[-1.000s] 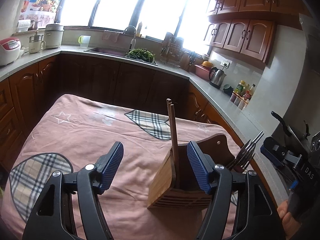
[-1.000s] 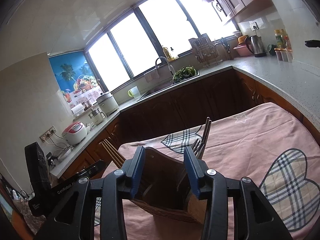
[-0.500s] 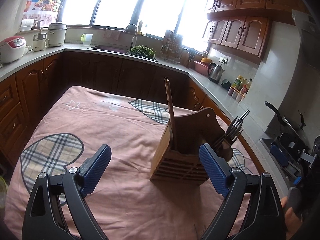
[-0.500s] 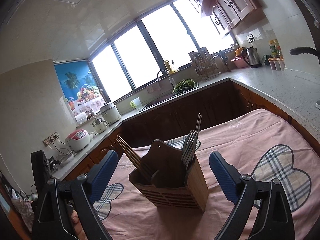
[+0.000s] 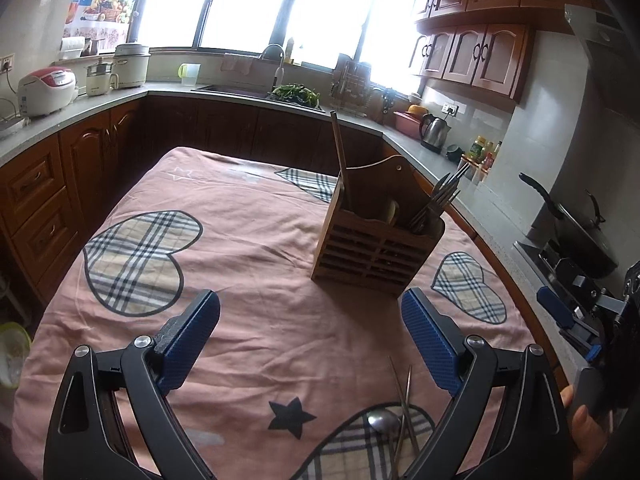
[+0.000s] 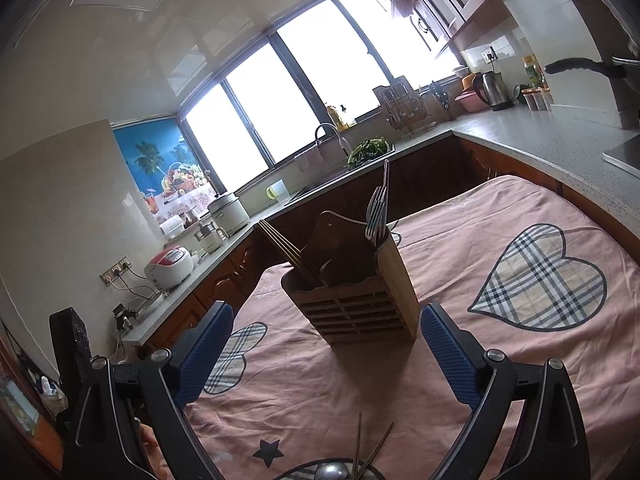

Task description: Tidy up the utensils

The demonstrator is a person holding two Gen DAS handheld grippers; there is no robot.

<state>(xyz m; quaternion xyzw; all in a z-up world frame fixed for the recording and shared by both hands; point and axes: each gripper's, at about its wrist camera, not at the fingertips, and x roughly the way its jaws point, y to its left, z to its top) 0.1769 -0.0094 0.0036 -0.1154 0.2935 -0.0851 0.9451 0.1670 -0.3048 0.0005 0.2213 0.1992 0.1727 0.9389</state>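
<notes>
Left gripper [image 5: 310,336], right gripper [image 6: 326,346]: jaws just opened wide, empty; wooden holder [image 5: 378,248] beyond, untouched; near: spoon [image 5: 384,420], perhaps chopsticks [image 5: 404,400]

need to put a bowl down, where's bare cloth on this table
Bare cloth: the wide stretch left of the wooden utensil holder, around the big plaid heart, and the far end toward the sink. Crowded: the near edge, where a spoon and metal chopsticks lie.

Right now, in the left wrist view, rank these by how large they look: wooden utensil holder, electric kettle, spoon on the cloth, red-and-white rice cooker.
1. wooden utensil holder
2. red-and-white rice cooker
3. electric kettle and spoon: look alike; the spoon is partly cut off and much nearer.
</notes>
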